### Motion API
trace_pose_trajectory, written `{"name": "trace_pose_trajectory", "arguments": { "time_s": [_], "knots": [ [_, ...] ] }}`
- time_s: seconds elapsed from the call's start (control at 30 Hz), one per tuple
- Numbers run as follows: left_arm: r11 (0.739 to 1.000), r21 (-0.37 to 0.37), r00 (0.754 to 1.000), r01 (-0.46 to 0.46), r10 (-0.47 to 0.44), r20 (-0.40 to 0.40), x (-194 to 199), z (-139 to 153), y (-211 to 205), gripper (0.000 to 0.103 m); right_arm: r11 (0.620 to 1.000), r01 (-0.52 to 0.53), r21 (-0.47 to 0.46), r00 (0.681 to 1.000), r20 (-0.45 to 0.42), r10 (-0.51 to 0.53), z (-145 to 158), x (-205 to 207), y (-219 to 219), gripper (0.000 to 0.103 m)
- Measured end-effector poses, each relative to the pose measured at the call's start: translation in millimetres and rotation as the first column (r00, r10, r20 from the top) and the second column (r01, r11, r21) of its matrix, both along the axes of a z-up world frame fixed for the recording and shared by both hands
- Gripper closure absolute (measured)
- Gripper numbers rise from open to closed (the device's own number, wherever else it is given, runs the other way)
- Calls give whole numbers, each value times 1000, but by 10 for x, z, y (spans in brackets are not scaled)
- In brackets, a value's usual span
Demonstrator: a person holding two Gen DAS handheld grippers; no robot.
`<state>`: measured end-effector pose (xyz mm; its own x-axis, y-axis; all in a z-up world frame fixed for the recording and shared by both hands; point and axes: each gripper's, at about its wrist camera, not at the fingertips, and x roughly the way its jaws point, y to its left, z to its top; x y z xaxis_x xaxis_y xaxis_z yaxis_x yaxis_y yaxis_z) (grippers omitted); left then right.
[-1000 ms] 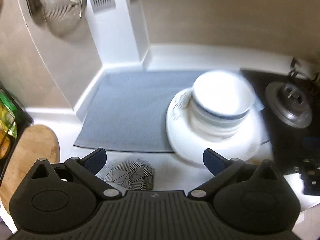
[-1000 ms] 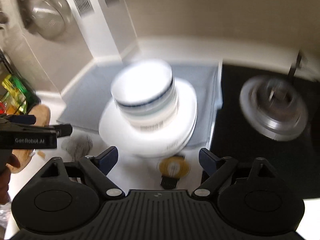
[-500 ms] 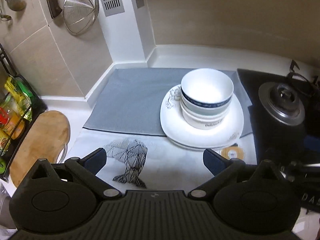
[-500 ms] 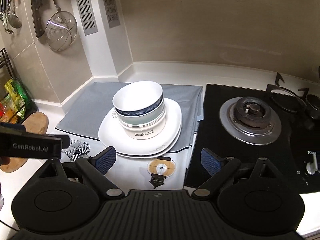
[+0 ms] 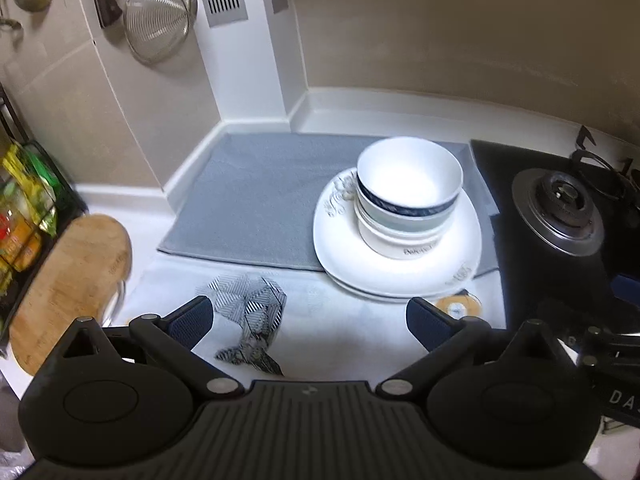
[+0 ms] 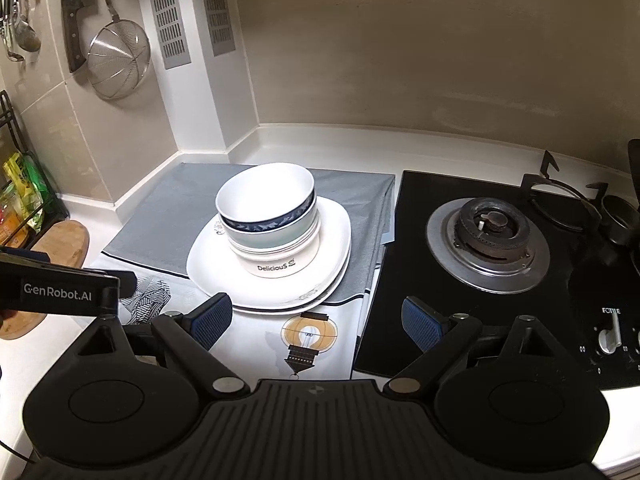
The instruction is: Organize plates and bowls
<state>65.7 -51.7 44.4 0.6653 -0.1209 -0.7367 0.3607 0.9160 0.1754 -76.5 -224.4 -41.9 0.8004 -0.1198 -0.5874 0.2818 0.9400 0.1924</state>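
Right wrist view shows the right gripper [image 6: 316,322] spread wide with nothing between its jaws, hanging over the near edge of the bench [image 6: 320,148], while the left gripper [image 5: 308,320] is likewise wide apart and empty. Both are clear of the crockery. Three nested bowls [image 6: 272,224] sit on two stacked plates [image 6: 336,248], the pile resting partly on a grey mat [image 6: 168,208] and partly on a printed cloth [image 6: 256,340], just left of the black hob [image 6: 472,280]. A wooden board [image 5: 72,276] lies at the far left. My reading is that the stacking looks finished, or that a fresh grasp is about to begin; if the pile must shift, the next move calls for both grippers to close on opposite plate rims and lift evenly, since the bowl tower could tip.
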Motion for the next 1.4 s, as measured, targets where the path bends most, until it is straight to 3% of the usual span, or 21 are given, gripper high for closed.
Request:
{"name": "trace_pose_trajectory", "arguments": {
  "time_s": [0.13,0.27,0.47,0.63,0.97,1.4],
  "knots": [
    [1000,-8,1000,14,-14,-9,53,5,-12,0,1000,6,5,1000,-10,-6,-15,49,-21,10],
    [999,34,1000,7,-8,28,81,9,-39,0,1000,-4,-2,1000,-11,4,-7,98,4,10],
    [1000,-20,999,23,-22,30,103,31,-13,0,1000,-16,-4,1000,-17,16,-15,169,31,10],
    [1000,15,1000,7,-7,13,141,-5,-50,0,1000,-14,-6,1000,-13,14,-9,187,32,10],
    [1000,4,1000,1,-1,17,136,16,-11,0,1000,-25,-6,1000,-14,25,-10,193,63,10],
    [1000,16,999,20,-21,40,62,34,20,0,999,-38,-9,999,-22,38,-4,189,102,0]
  ]
}}
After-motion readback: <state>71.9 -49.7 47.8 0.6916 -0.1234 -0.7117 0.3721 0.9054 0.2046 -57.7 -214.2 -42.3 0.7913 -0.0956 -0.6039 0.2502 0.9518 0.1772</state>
